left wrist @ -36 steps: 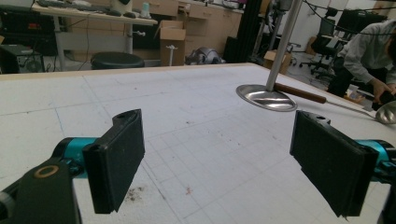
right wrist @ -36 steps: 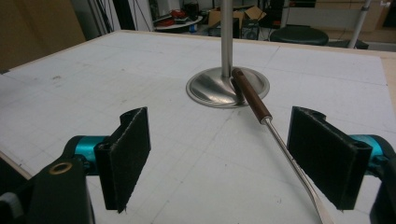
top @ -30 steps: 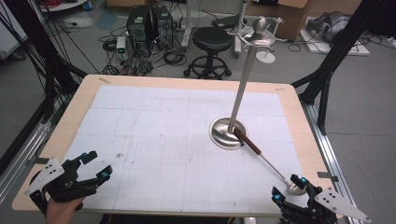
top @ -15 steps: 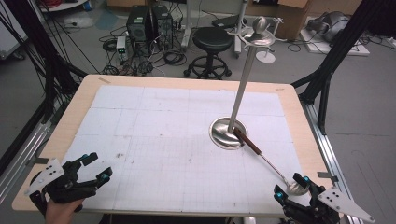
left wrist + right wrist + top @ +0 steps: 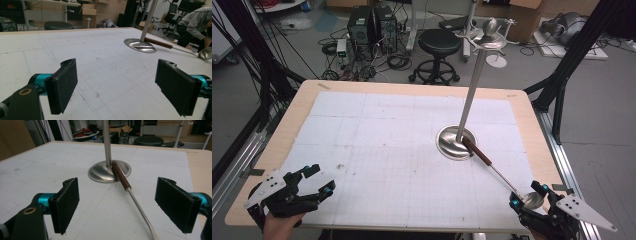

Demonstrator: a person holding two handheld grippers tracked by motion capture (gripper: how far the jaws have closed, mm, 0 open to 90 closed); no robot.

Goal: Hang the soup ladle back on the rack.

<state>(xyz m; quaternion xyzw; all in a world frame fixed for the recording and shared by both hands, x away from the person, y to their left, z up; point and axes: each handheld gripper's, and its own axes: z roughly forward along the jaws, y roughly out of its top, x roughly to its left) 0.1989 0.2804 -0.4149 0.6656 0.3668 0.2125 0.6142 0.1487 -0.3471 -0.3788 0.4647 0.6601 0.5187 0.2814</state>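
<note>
Flanking ladle (image 5: 136, 200), spread right fingers (image 5: 176, 206)

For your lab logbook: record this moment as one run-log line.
left gripper: open, idle | right gripper: open, astride ladle | ladle handle on stand base

My left gripper (image 5: 314, 181) sits at the near left corner of the table (image 5: 532, 125), my right gripper (image 5: 528, 196) at the near right. Ahead of the right one stands the rack (image 5: 469, 100); the ladle (image 5: 502, 177) lies from its base toward that gripper, bowl between its jaws
</note>
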